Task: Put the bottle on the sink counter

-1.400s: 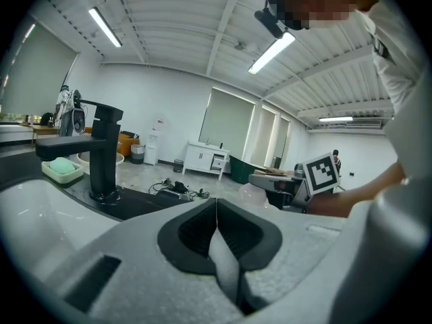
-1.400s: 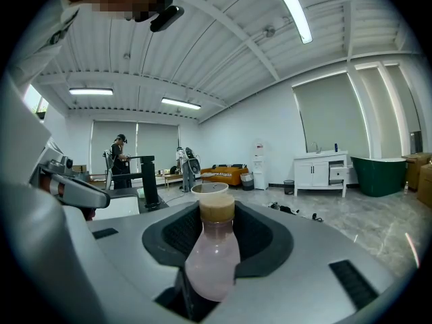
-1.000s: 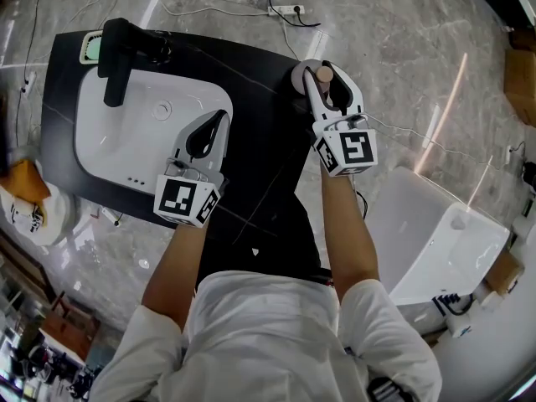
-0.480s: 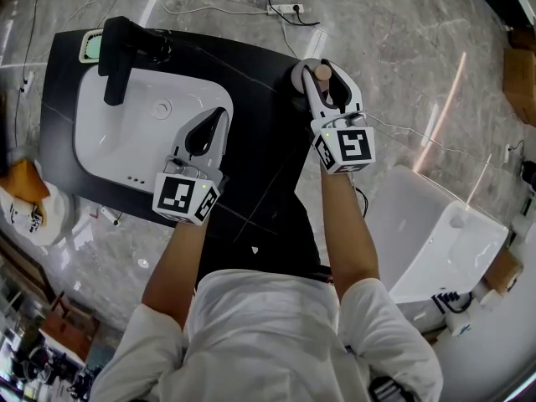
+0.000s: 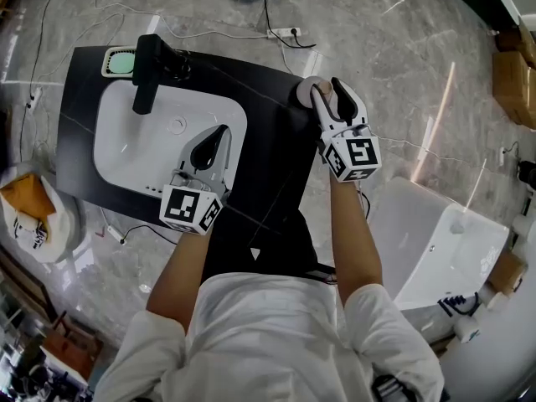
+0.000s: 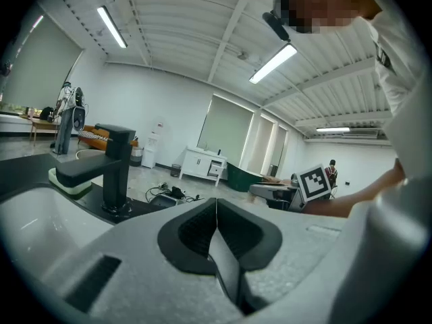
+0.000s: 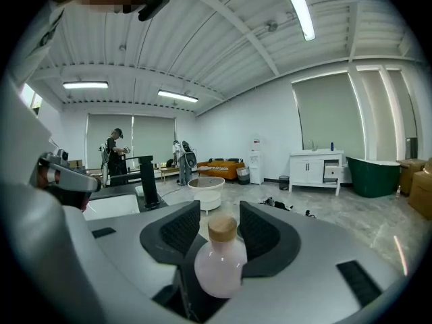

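Observation:
A small pink bottle point(image 7: 219, 268) with a wooden cap stands between the jaws of my right gripper point(image 7: 220, 211). Those jaws are opening, and a gap shows on each side of the bottle's neck. In the head view the bottle point(image 5: 311, 90) is at the far right corner of the black sink counter point(image 5: 268, 132), with the right gripper point(image 5: 328, 86) around it. My left gripper point(image 5: 223, 130) hovers over the right edge of the white basin point(image 5: 126, 141). It is shut and empty, its pads point(image 6: 216, 211) meeting in the left gripper view.
A black faucet point(image 5: 149, 69) stands at the basin's far side, with a green soap dish point(image 5: 121, 59) behind it. A white tub point(image 5: 435, 241) sits on the floor to the right. Cables and a power strip point(image 5: 285, 11) lie beyond the counter. An orange bag point(image 5: 29, 195) is at the left.
The whole scene has slid down and right in the head view as the camera moved. Both grippers keep their places over the counter, the bottle still between the right jaws.

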Available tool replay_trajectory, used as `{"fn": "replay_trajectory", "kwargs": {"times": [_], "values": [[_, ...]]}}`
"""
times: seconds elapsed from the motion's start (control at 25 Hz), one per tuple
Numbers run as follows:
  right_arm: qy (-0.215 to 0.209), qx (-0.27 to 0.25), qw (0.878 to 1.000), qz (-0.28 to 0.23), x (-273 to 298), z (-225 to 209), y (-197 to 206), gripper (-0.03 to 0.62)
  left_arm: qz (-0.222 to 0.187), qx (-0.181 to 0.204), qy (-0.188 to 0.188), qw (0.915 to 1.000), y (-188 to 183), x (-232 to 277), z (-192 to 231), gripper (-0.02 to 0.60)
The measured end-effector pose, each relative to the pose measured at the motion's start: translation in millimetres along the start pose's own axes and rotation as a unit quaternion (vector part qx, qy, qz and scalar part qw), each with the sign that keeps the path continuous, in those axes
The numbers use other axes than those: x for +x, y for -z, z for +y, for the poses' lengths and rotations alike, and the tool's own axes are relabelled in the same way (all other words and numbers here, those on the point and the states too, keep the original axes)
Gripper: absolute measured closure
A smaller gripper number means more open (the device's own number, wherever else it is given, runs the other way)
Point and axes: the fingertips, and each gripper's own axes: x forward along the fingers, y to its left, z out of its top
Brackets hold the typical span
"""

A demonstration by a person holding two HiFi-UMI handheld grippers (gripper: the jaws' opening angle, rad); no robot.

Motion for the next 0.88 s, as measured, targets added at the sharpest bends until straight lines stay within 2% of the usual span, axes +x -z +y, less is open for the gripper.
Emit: {"fn": "replay_trajectory", "kwargs": {"times": [0.2, 0.36, 0.48, 0.64, 0.76, 0.88], "values": [[0.033, -0.019, 0.999, -0.009, -30, 16, -32, 0.437, -0.012, 0.002, 0.020, 0.9997, -21, -28, 10, 0.565], [0.058, -0.019, 0.998, -0.034, -62, 40, -71, 0.439, -0.026, 0.003, 0.048, 0.9985, -43, -49, 12, 0.565], [0.055, -0.015, 0.997, -0.055, -83, 74, -101, 0.443, -0.034, 0.011, 0.073, 0.9967, -58, -65, 11, 0.565], [0.049, -0.019, 0.995, -0.083, -115, 120, -136, 0.485, -0.033, 0.028, 0.100, 0.9941, -72, -89, 2, 0.566], [0.031, -0.005, 0.994, -0.105, -146, 152, -155, 0.535, -0.036, 0.036, 0.102, 0.9934, -80, -113, -7, 0.565], [0.009, -0.007, 0.992, -0.127, -180, 179, -171, 0.559, -0.045, 0.042, 0.099, 0.9932, -86, -137, -20, 0.565]]}}
